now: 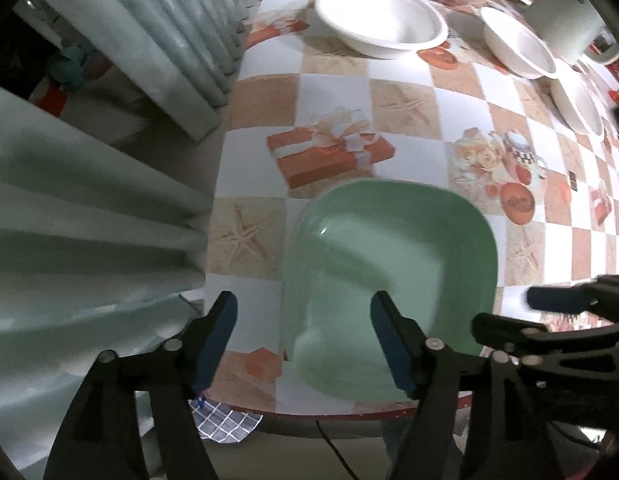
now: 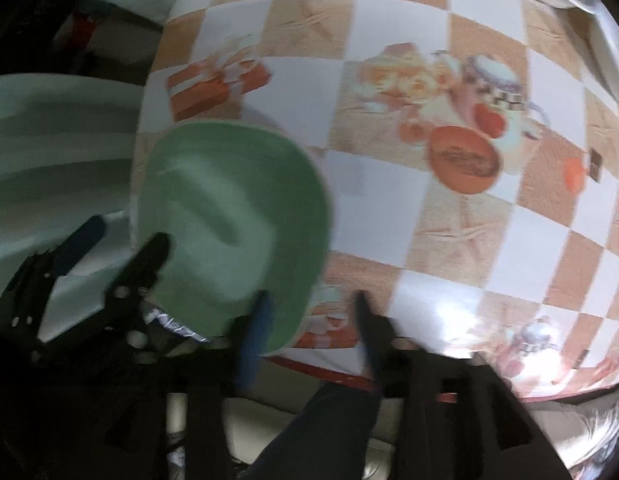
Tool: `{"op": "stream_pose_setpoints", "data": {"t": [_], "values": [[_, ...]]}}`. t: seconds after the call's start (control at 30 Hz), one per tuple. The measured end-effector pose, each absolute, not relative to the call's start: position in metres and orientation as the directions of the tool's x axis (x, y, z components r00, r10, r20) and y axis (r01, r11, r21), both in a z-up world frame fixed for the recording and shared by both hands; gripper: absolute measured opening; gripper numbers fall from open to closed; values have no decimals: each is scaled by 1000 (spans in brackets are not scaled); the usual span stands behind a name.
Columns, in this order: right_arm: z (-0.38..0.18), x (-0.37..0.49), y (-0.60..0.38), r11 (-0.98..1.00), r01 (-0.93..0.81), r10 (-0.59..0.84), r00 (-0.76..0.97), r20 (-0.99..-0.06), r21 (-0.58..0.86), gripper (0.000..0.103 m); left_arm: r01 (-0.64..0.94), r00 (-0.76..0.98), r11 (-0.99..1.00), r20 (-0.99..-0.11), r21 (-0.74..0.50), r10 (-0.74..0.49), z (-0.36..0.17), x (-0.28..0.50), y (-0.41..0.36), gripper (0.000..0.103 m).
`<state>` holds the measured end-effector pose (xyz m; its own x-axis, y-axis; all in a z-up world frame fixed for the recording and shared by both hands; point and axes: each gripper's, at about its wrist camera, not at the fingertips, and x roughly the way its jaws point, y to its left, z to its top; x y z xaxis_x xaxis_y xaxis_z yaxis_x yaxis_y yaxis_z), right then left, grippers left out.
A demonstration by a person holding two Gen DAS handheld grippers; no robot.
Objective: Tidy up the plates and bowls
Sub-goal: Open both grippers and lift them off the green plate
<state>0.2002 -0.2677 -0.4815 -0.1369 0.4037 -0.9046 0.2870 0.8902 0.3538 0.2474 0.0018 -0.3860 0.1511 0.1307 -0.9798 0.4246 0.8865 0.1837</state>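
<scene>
Green plate (image 1: pixel 389 272) lies flat on the bench (image 1: pixel 337 92), at its near edge, on a checked cloth printed with gift boxes and starfish.

Left gripper (image 1: pixel 303 336): jaws wide apart, nothing gripped. The plate's left rim sits between the 2 fingers; the right finger hangs over the plate's inside, the left finger over bare cloth. No pad visibly presses on the rim.

Right gripper (image 2: pixel 309 312): jaws apart, nothing held. Its left finger stands at the plate's near right rim, its right finger over cloth beside it. View blurred; contact cannot be told.

Beyond the left jaws: 3 white bowls (image 1: pixel 381 20) in a row at the far side, well apart from the plate. Left of the left jaws, off the bench edge: pale pleated curtain (image 1: pixel 89 208).
</scene>
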Motion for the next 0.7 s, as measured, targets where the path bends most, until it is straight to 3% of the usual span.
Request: {"op": "stream_pose_setpoints", "data": {"t": [0.13,0.17,0.7], "values": [[-478,199,-282,878,308,415,-111,-903,366,99,406,107,902,-988,148,114,-389,247,3,82],[-480,196,-287,879,309,410,-106,-906,362,100,409,113,899,-986,155,119,-389,245,0,85],[-496,133,-381,770,564,417,-90,-905,298,100,567,56,822,-998,54,27,-372,204,-99,89]]}}
